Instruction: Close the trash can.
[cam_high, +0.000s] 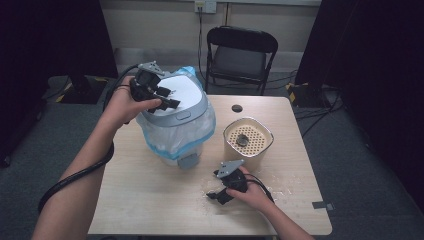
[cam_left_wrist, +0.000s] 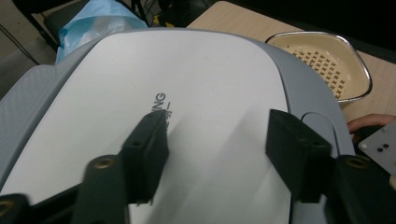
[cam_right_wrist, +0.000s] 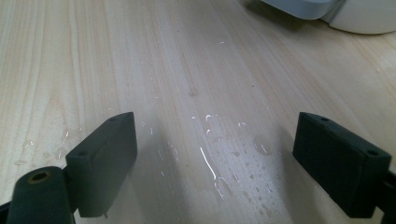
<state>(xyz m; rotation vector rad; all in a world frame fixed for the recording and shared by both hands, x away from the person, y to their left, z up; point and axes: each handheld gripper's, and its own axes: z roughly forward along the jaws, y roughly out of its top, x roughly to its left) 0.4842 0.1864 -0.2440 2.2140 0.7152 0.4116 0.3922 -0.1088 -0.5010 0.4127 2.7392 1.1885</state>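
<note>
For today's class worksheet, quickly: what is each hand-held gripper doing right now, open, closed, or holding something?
Left hand-held gripper: open, jaws apart over the white bin lid, gripping nothing.
Right hand-held gripper: open, empty, over the wet table.

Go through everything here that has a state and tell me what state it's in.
Bin lid: closed.
Blue bag: fitted in the bin, draped over its rim.
Beige strainer basket: upright on the table.
Table: wet, with droplets.
Left hand-held gripper: open over the lid.
Right hand-held gripper: open, empty.
Chair: unfolded, empty.

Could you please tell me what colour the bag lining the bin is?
The bag is translucent light blue, hanging out under the bin's lid; the high view shows it best.
</note>
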